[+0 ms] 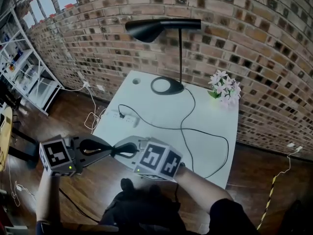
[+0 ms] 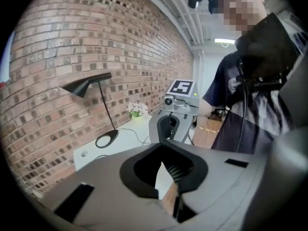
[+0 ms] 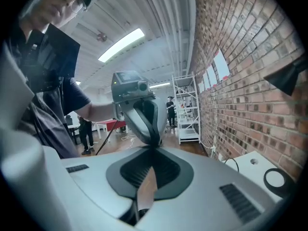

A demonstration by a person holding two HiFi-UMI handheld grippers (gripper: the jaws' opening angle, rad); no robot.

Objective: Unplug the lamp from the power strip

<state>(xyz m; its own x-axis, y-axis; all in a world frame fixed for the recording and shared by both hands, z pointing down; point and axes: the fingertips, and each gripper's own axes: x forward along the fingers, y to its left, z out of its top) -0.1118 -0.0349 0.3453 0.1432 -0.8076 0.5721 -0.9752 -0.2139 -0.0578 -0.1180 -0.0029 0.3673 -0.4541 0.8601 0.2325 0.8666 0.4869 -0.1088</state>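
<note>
Head view: the lamp point(image 1: 161, 27) stands at the back of the table point(image 1: 205, 126), its cord plugged into the power strip point(image 1: 127, 117) near the left edge; left gripper point(image 1: 111, 150) and right gripper point(image 1: 122, 151) meet tip to tip before the table. Left gripper view: jaws together, empty. Right gripper view: likewise together, empty

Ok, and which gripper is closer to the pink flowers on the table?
Right. The right gripper reaches in from the flowers' side, below and left of them; the left gripper comes from farther left. Their tongs meet tip to tip near the table's front edge.
</note>
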